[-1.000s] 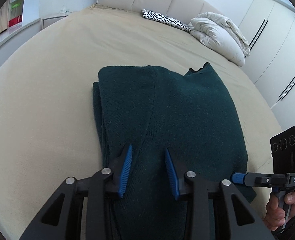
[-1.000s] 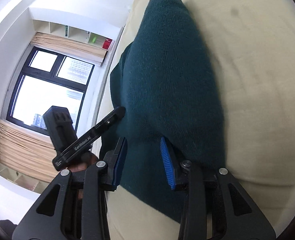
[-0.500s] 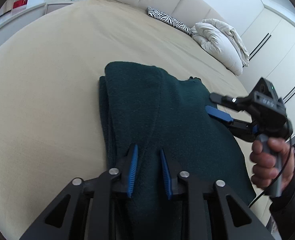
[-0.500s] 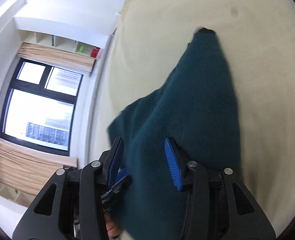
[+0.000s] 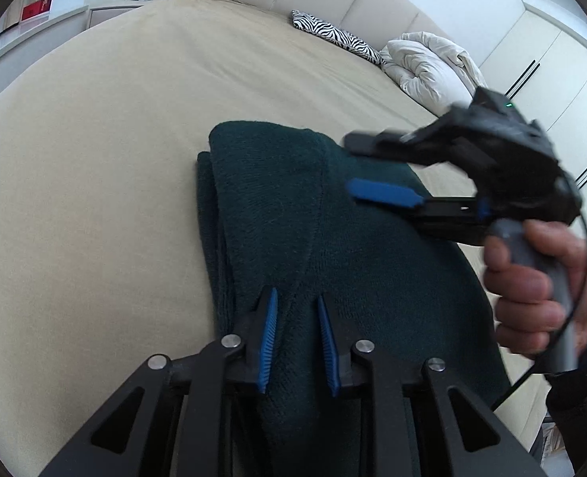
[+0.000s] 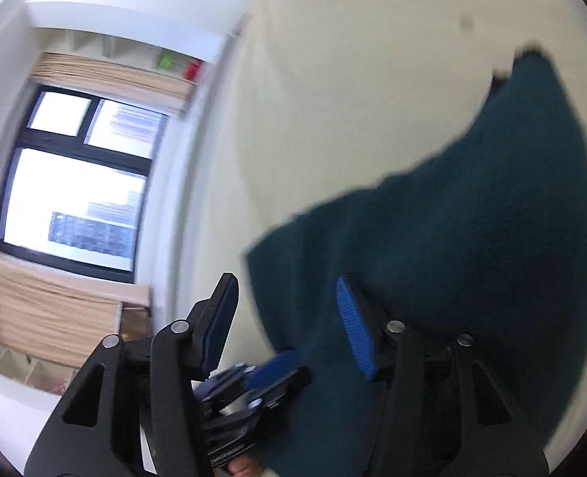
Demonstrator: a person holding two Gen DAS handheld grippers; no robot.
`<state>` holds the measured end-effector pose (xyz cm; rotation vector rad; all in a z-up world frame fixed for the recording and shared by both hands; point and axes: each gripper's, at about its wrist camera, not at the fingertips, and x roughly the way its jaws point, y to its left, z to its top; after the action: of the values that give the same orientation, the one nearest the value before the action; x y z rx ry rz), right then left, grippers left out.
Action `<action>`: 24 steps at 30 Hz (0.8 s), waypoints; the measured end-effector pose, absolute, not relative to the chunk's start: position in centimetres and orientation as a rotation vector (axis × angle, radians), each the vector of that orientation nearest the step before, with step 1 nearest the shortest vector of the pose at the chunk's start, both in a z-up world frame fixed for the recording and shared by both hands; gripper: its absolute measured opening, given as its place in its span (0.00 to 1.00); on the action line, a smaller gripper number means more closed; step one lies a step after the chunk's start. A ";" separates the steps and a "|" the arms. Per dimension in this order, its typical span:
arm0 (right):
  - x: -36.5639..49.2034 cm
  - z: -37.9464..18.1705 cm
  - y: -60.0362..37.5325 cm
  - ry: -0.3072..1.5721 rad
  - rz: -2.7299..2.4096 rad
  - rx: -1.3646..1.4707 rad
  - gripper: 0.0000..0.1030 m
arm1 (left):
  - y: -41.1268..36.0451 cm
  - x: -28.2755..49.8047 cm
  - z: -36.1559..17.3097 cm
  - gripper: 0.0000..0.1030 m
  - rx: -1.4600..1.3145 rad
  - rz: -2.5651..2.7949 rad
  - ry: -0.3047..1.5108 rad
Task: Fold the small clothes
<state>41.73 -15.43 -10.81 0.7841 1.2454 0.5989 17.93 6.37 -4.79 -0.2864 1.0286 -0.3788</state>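
The dark green sweater (image 5: pixel 301 238) lies folded on the beige bed (image 5: pixel 94 159), its doubled edge toward the left. The left tongs (image 5: pixel 295 334) are closed on a ridge of its near hem, having just narrowed. The right tongs (image 5: pixel 363 169) hover above the sweater's far right part, held by a hand (image 5: pixel 539 290); their jaws stand apart with nothing gripped, having just widened. A zebra-striped pillow (image 5: pixel 335 35) and a white duvet (image 5: pixel 432 67) sit by the headboard.
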 end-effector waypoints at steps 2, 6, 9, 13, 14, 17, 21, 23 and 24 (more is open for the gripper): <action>42.3 -11.8 -15.9 1.218 0.545 0.797 0.09 | 6.1 18.1 -4.7 0.24 -0.282 -0.379 1.027; 42.1 -11.5 -16.0 1.215 0.552 0.804 0.07 | 5.9 18.0 -4.6 0.24 -0.281 -0.379 1.021; 39.6 -8.7 -16.7 1.161 0.581 0.786 0.14 | 6.0 17.8 -4.7 0.24 -0.278 -0.375 1.020; 33.2 -6.2 -17.8 1.097 0.712 0.822 0.36 | 5.8 17.8 -4.7 0.24 -0.269 -0.365 1.020; 31.7 -6.4 -17.6 1.103 0.733 0.838 0.53 | 5.6 17.7 -4.7 0.24 -0.268 -0.358 1.020; 28.3 -9.5 -17.4 1.160 0.762 0.830 0.60 | 5.3 17.6 -4.7 0.24 -0.257 -0.344 1.020; 25.7 -12.0 -19.5 1.178 0.718 0.883 0.35 | 4.5 17.5 -4.4 0.24 -0.220 -0.310 1.026; 24.6 -11.0 -19.8 1.127 0.751 0.910 0.42 | 4.3 17.5 -4.4 0.24 -0.212 -0.301 1.028; 23.3 -10.1 -19.8 1.090 0.780 0.920 0.45 | 4.2 17.5 -4.4 0.24 -0.210 -0.298 1.028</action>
<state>23.33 -19.82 -10.11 0.9199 1.0901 0.7802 17.50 4.20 -4.42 -0.2102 1.0276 -0.2976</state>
